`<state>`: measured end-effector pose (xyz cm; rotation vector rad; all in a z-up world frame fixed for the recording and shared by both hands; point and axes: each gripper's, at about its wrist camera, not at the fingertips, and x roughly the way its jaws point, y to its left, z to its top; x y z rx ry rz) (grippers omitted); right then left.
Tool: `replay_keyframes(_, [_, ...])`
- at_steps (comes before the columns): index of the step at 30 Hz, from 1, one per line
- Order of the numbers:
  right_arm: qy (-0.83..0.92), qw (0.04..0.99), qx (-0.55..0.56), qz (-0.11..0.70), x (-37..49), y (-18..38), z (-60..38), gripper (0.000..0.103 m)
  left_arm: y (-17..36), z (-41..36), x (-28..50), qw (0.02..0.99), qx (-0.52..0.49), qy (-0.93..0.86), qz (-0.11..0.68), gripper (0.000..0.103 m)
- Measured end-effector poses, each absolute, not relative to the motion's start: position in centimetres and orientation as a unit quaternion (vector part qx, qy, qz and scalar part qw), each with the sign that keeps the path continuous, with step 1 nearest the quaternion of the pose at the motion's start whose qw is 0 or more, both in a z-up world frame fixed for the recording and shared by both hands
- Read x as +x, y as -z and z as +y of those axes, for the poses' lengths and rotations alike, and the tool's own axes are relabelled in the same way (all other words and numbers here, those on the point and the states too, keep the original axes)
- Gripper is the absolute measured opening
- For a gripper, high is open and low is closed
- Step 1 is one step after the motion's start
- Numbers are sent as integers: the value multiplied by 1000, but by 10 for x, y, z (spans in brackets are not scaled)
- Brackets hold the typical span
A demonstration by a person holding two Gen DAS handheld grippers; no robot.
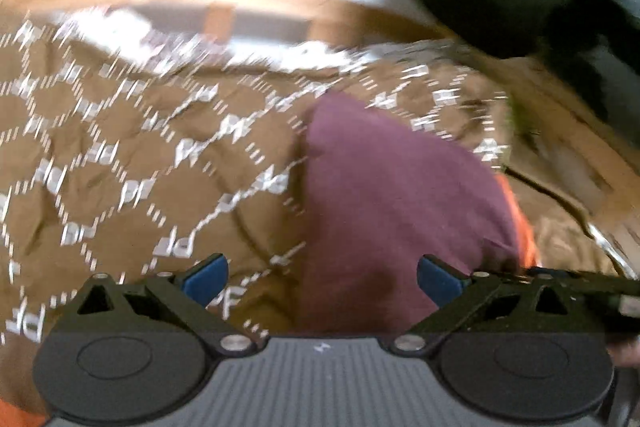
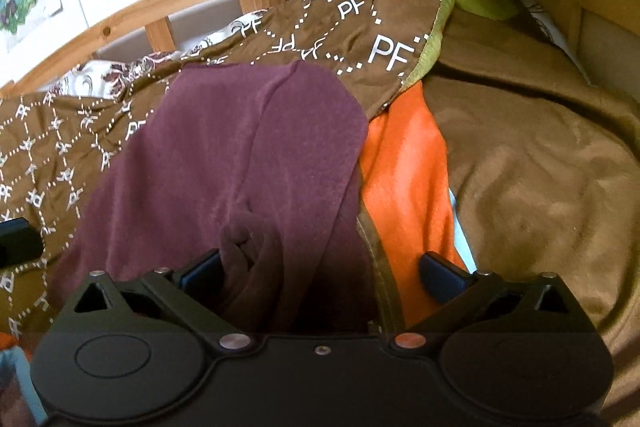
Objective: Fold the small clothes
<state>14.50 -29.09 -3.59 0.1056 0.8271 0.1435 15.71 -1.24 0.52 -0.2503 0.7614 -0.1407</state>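
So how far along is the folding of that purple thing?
Done: the maroon knit garment lies doubled over on the brown patterned bedspread. In hand: nothing; the left claw and right claw are both open. Left: tidying the bunched end nearest the right claw.

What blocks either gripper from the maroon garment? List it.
Nothing visible. The maroon garment lies directly ahead of the open right gripper, a bunched fold beside its left pad, unpinched. The open left gripper faces the same cloth over the brown PF-print cover.
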Motion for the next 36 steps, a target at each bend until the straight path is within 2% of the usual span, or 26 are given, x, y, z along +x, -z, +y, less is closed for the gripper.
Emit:
replay_keyframes(3, [-78,914,61,395,147,36,-293,102,10,-6,165,903,-142,54,402,102])
replay_keyframes(11, [-97,944,145,278,143,14,-308,100,33,-10,166,889,-133,55,434,103])
replay_keyframes(14, [-92,943,159,277,152,20,-310,82,36,-10,165,886,-134,58,441,103])
replay_keyframes(17, [-86,940,166,285,160,28,-312,54,38,-13,165,884,-133,61,444,103])
replay_keyframes(18, [-81,940,166,286,161,30,-312,42,39,-14,164,884,-130,63,445,103])
replay_keyframes(19, [-78,940,165,287,162,31,-312,37,39,-17,166,884,-127,64,445,103])
replay_keyframes(23, [-72,951,110,281,158,28,-303,32,41,-22,165,887,-116,66,441,103])
replay_keyframes(30, [-80,964,-145,206,139,30,-243,32,46,-15,167,878,-139,67,452,103])
replay_keyframes(36, [-82,961,-172,198,138,31,-239,31,46,-16,166,879,-137,66,452,103])
